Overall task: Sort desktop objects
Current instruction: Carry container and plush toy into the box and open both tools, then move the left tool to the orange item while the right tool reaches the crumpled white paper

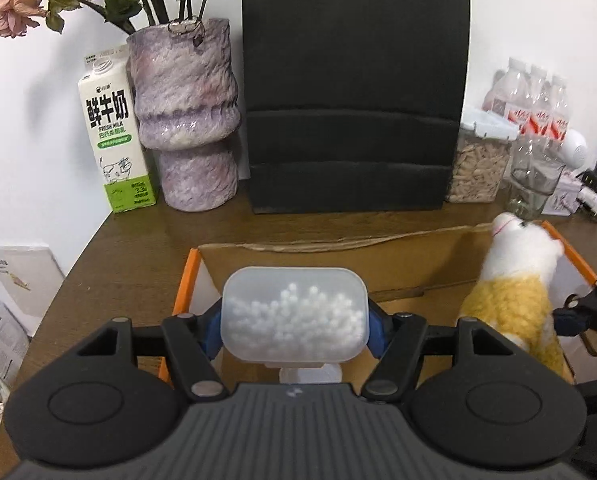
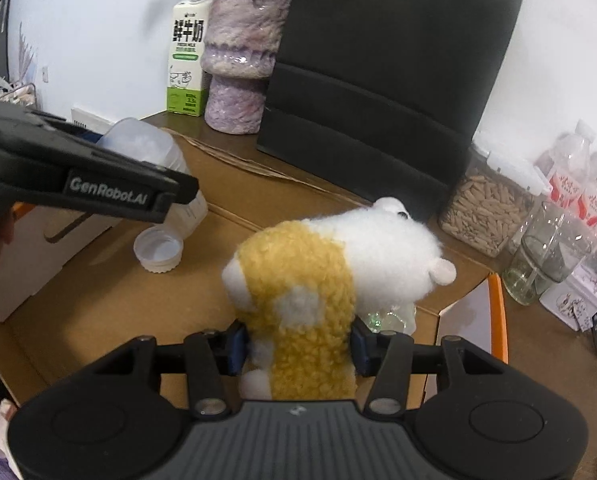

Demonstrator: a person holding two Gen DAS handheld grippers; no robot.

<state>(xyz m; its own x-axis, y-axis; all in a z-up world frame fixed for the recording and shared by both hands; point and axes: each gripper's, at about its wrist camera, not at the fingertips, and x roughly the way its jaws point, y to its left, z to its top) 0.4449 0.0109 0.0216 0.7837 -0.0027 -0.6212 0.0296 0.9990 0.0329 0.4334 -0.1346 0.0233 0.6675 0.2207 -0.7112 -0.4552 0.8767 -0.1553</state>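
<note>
My left gripper (image 1: 294,330) is shut on a translucent plastic box of white cotton swabs (image 1: 294,314), its blue pads pressing both sides, held over the open cardboard box (image 1: 338,246). My right gripper (image 2: 298,346) is shut on a yellow and white plush toy (image 2: 310,280), which hangs over the same cardboard box (image 2: 98,304). The plush (image 1: 510,300) shows at the right of the left wrist view. The swab box (image 2: 146,144) and the left gripper's body show at the left of the right wrist view. A white bottle cap (image 2: 158,250) lies on the box floor.
At the back of the wooden desk (image 1: 138,240) stand a milk carton (image 1: 114,136), a purple vase of dried flowers (image 1: 186,120), a black folded stand (image 1: 354,88), a jar of seeds (image 1: 478,168), a glass (image 1: 534,188) and water bottles (image 1: 538,100).
</note>
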